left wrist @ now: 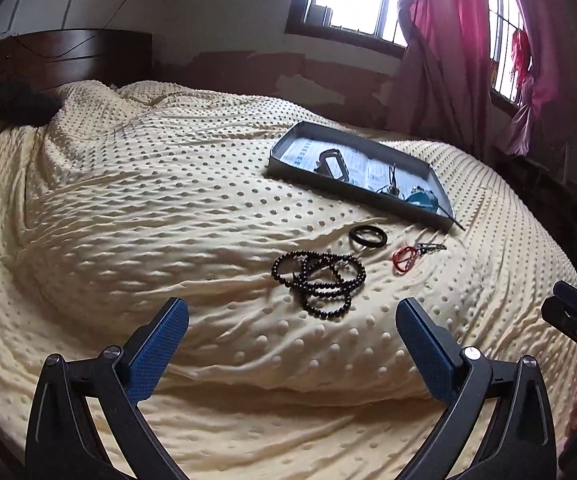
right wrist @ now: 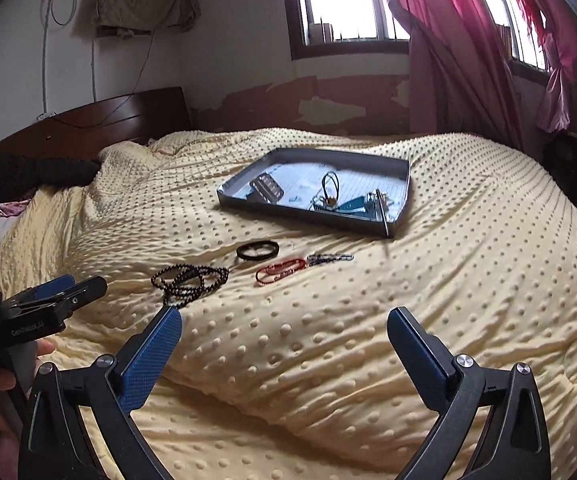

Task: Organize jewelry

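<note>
Blue-padded fingers (left wrist: pixel 160 354) of the left gripper (left wrist: pixel 292 344) fill the bottom of the left wrist view, spread wide with nothing between them; the right gripper (right wrist: pixel 284 346) is likewise spread and empty in its own view; both hover above the cream dotted bedspread (left wrist: pixel 128 208), short of the jewelry. Taking the grey tray (left wrist: pixel 284 142) as the landmark, the loose pieces lie on the near side of it: a black bangle (left wrist: pixel 367 236) sits just in front of the tray's near wall; a red cord bracelet (left wrist: pixel 403 258) lies beside the bangle, with a small dark chain (left wrist: pixel 432 247) touching its end; a tangle of dark bead strands (left wrist: pixel 320 280) lies furthest from the tray and closest to the left gripper. Several small items already rest inside the tray, too small to name surely; a thin stick (right wrist: pixel 382 216) leans at its near corner. The step in hand appears to be reaching for the first loose piece, probably the beads; to do it well, the left gripper should come down over a single strand where it lies clear of the others, pinch low against the soft cover without bunching the fabric, then lift slowly so that the loops hang free before carrying them over the tray's near wall.
</note>
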`<state>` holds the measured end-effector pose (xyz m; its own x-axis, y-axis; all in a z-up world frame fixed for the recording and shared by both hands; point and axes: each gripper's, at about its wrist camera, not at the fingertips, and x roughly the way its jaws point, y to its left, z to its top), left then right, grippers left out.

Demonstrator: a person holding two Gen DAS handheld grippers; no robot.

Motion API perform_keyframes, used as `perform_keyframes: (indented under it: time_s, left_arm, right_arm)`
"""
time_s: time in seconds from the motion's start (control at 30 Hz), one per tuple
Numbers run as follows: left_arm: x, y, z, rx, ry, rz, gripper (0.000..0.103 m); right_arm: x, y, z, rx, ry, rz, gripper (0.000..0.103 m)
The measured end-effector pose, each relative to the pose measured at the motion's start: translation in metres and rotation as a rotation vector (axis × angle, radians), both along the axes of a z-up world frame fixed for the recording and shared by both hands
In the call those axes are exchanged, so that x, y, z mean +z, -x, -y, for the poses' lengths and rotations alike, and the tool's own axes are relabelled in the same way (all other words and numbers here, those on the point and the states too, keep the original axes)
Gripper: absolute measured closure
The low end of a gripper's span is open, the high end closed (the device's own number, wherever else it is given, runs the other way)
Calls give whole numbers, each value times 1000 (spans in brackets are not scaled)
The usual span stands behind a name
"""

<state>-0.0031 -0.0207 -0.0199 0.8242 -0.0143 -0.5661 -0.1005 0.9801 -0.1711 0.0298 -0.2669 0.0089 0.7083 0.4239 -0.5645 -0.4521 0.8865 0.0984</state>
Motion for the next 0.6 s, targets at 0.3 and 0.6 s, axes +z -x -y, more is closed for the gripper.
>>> perform_keyframes:
  time_s: [0.3,0.6]
  left_arm:
    - [-18,-22,-16,-28,95,-90,2]
    - [-33,-51,-34,18,245,-177,2]
  right_arm:
    - [-15,-21,10,-10,-33,-149,0]
    - [-20,-46,22,-13,-22,-213,0]
